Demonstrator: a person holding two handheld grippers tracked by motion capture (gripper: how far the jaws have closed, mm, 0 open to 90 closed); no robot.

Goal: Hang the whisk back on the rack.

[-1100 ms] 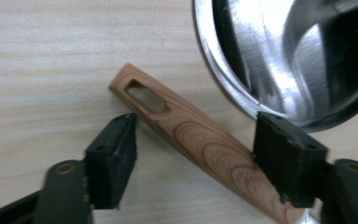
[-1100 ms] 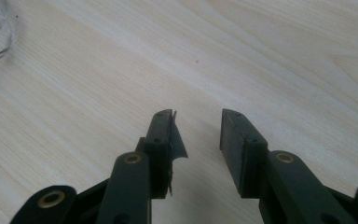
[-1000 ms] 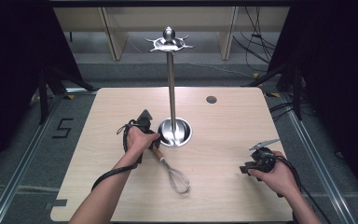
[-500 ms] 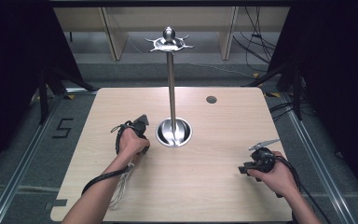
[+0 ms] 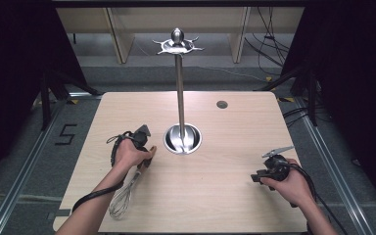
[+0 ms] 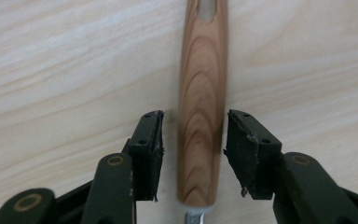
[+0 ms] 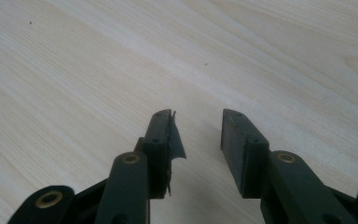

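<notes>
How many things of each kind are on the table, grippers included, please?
Whisk with wooden handle: 1
Metal stand: 1
Grippers, left gripper and right gripper: 2
Total: 4

The whisk [image 5: 123, 196] has silver wire loops and a wooden handle [image 6: 202, 107] in warm brown with darker curved grain bands. The table [image 5: 225, 196] is pale beige wood with fine streaks. Both the left gripper [image 6: 193, 140] and right gripper [image 7: 196, 135] are matte black with brass-coloured rivets. The stand [image 5: 181, 98] is shiny chrome
</notes>
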